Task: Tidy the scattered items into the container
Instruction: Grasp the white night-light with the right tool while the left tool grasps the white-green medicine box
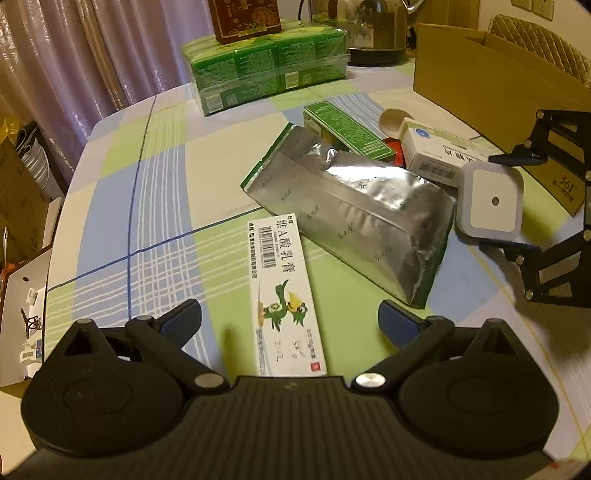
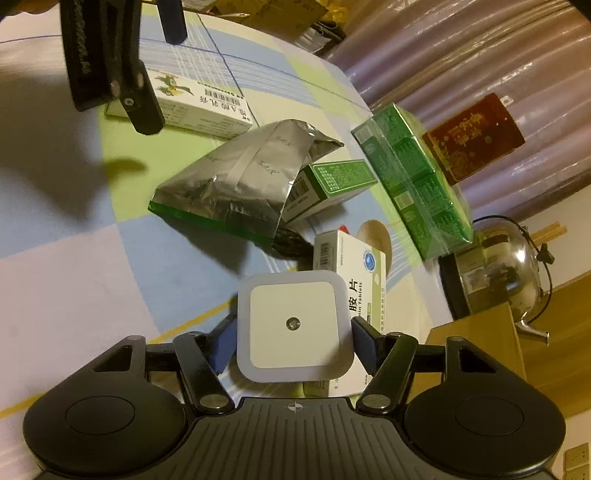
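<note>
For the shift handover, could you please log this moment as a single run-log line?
right gripper: shut on night light | left gripper: open above ointment box | foil pouch, tablet box: on table | cardboard box: open

A plastic-wrapped stack of green cartons point(image 1: 267, 72) sits at twelve o'clock on the checked-cloth desk point(image 1: 155, 206), a dark red patterned box point(image 1: 245, 16) on top (label unreadable). At one o'clock stands a shiny steel kettle point(image 1: 373, 29); pinkish curtains point(image 1: 55, 62) hang at ten.
</note>
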The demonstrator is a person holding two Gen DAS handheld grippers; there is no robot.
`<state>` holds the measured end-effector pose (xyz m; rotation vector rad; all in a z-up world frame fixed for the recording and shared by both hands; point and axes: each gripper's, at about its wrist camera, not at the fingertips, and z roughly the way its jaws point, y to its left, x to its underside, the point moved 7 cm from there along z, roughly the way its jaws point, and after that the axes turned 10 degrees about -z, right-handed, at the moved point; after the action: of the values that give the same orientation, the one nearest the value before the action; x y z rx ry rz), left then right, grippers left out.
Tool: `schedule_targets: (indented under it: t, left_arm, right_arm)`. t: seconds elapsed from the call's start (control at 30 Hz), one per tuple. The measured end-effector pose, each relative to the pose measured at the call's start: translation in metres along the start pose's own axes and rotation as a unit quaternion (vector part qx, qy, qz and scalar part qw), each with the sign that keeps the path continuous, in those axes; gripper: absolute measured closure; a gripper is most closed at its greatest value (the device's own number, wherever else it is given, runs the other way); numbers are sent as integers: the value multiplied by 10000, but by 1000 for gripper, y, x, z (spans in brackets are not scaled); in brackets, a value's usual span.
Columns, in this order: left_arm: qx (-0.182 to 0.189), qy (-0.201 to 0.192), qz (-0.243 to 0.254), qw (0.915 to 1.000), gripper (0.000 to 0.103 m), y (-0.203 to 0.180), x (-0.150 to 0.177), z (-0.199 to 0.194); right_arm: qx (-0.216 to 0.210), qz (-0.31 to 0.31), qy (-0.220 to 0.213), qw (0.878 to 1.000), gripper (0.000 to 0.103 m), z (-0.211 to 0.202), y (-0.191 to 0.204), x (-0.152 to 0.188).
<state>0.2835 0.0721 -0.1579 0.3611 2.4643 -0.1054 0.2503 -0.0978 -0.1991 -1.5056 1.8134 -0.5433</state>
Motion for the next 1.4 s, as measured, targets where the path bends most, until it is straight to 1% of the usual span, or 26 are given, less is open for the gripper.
schedule_targets:
  t: [0.03,0.13,0.23,0.27,0.3,0.33,0.37,0.4,0.47,0.57,0.63,0.73,0.77,0.83,0.87,0.97,1.07,1.1,1.23,1.27,1.3,1.4]
  left_arm:
    - [13,16,2,10000,5,0,-1,2]
    - [51,104,-31,9999,13,0,-3,10]
    - [50,209,-46,9998,25,1,-5,17]
    - [38,253,-63,9997,32,2,-5,19]
    - [22,286,-94,9995,42,3,-5,21]
    - [8,324,-133,9994,48,4,-5,21]
    - [-1,360,-169,9992,61,5,-5,21]
    - [-8,393,-200,9990,68,5,-4,21]
    - [-17,425,-243,9988,69,6,-3,18]
    - [87,524,-213,9984,69,-1,5,8]
    - [182,571,-60,9982,69,-9,11,1]
    - [375,678,256,9967,69,-24,23,-8]
    - [431,705,362,9959,69,-28,27,-10]
    - [506,758,501,9946,69,-34,35,-13]
    - [492,751,510,9946,69,-35,37,-13]
    - [405,696,292,9963,60,-33,39,-12]
    - [377,648,72,9972,60,-31,34,-8]
    - [375,637,21,9973,60,-31,33,-6]
    - [377,661,-85,9971,60,-34,28,-3]
    - [378,666,-101,9970,63,-34,27,-2]
    - [385,666,-131,9969,69,-34,26,-1]
    - [354,664,-175,9970,70,-35,25,-1]
  right_arm:
    - [-5,39,-14,10000,41,-1,0,0]
    - [-82,257,-53,9996,41,-4,-2,2]
    - [-213,526,-92,9983,41,-11,-4,2]
    - [-240,625,-103,9977,41,-14,-5,2]
    - [-262,730,-113,9969,41,-17,-7,2]
    - [-289,872,-120,9957,41,-19,-9,2]
    - [-318,1017,-129,9942,41,-21,-11,2]
    - [-361,1184,-131,9922,41,-24,-14,3]
    - [-493,1535,-116,9869,41,-27,-18,4]
    - [-614,1973,-95,9784,41,-34,-22,9]
    - [-792,2389,-64,9678,41,-39,-24,14]
    - [-1106,2979,0,9482,41,-49,-23,24]
    - [-1174,3102,11,9434,41,-52,-22,26]
    - [-1206,3209,37,9394,41,-59,-17,31]
    - [-1204,3252,33,9379,41,-61,-16,32]
    - [-1206,3446,-7,9310,41,-65,-14,37]
    - [-1281,3739,-93,9185,41,-65,-17,39]
    - [-1285,3786,-110,9165,41,-65,-18,41]
    - [-1295,3798,-164,9158,41,-63,-20,40]
    - [-1299,3800,-173,9157,41,-62,-20,40]
    - [-1292,3794,-186,9160,41,-61,-21,41]
    - [-1237,3754,-192,9184,41,-61,-20,40]
